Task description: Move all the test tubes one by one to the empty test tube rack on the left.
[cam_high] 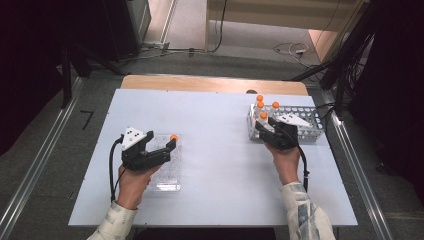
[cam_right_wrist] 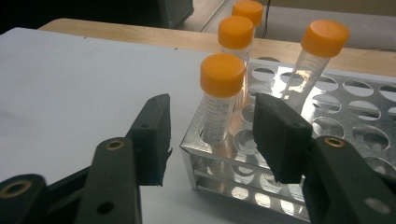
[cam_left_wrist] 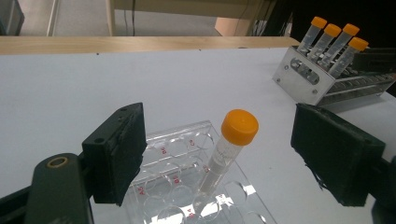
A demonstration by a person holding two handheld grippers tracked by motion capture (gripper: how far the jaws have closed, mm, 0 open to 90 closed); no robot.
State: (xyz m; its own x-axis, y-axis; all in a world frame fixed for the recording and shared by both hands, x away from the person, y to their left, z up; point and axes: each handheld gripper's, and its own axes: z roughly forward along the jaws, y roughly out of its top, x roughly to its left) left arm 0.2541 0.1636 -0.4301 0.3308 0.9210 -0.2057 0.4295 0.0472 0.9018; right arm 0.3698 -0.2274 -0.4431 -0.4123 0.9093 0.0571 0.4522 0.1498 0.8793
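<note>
In the lower left of the high view, you are holding your left hand-held gripper (cam_high: 169,148) with its jaws apart around the orange-capped tube (cam_left_wrist: 228,149), which is leaning in the clear well plate (cam_left_wrist: 187,186) without touching the pads. At the right, your right hand-held gripper (cam_right_wrist: 210,135) is standing half open at the near corner of the metal rack (cam_right_wrist: 327,93) on the white surface (cam_high: 215,125), its pads on either side of the nearest rack tube (cam_right_wrist: 219,95) but not pressing it.
</note>
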